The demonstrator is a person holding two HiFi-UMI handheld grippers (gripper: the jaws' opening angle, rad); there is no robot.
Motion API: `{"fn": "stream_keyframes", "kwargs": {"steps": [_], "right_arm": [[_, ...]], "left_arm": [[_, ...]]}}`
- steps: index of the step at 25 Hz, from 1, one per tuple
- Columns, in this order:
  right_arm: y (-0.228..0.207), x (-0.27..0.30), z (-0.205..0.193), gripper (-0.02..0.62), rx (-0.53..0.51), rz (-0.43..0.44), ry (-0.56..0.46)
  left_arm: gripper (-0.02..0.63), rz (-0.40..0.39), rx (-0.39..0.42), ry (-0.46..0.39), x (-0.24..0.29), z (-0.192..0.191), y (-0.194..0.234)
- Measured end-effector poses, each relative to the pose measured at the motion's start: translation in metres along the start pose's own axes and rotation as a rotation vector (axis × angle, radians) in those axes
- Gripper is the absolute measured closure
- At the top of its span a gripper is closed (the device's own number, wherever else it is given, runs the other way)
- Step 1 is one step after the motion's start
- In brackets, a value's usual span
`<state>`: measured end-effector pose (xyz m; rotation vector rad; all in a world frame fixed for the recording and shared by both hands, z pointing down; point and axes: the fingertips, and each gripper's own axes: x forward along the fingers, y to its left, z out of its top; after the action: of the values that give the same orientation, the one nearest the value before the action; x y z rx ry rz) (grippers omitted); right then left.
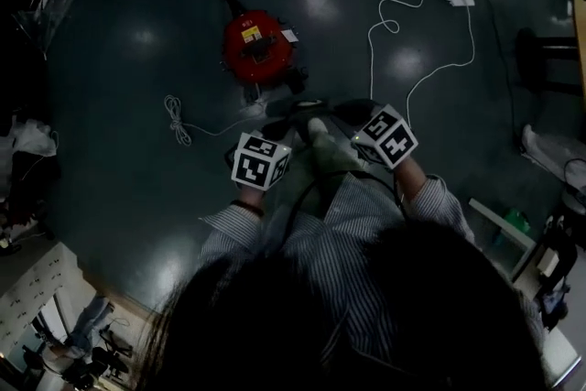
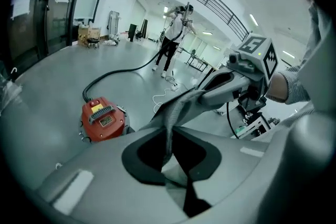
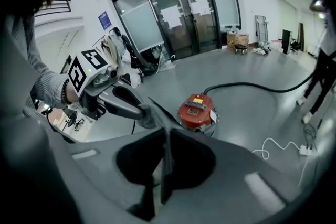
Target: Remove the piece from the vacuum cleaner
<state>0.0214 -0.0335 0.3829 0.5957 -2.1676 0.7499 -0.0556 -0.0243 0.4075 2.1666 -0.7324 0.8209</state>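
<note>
Grey cloth is what I have: the fabric piece hangs stretched between my left gripper and right gripper, both sets of fingers clenched on a fold of it. It is up in the air in front of me, well apart from the red vacuum cleaner on the floor. To do this well, I judge both pinches should stay firm and level, so the thin cloth neither slips nor tears, and is carried clear of the hose.
</note>
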Motion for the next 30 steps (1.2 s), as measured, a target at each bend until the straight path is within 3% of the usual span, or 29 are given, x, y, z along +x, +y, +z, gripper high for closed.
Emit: {"fn": "stream_keyframes", "kwargs": {"steps": [6,13,21,30], "right_arm": [[0.016,-0.054,0.052,0.571,0.002,0.038,-0.175],[0.030,-0.087,0.080,0.571,-0.065,0.018,-0.275],[0.035,-0.101,0.084,0.572,-0.043,0.008,-0.338],[0.036,-0.102,0.085,0.572,-0.065,0.010,-0.329]], "left_arm": [[0.576,-0.050,0.109,-0.086,-0.054,0.051,-0.015],[0.576,-0.004,0.071,-0.192,-0.083,0.077,-0.033],[0.575,0.057,0.096,-0.224,-0.096,0.085,-0.045],[0.577,0.065,0.029,-0.243,-0.098,0.083,-0.046]]}}
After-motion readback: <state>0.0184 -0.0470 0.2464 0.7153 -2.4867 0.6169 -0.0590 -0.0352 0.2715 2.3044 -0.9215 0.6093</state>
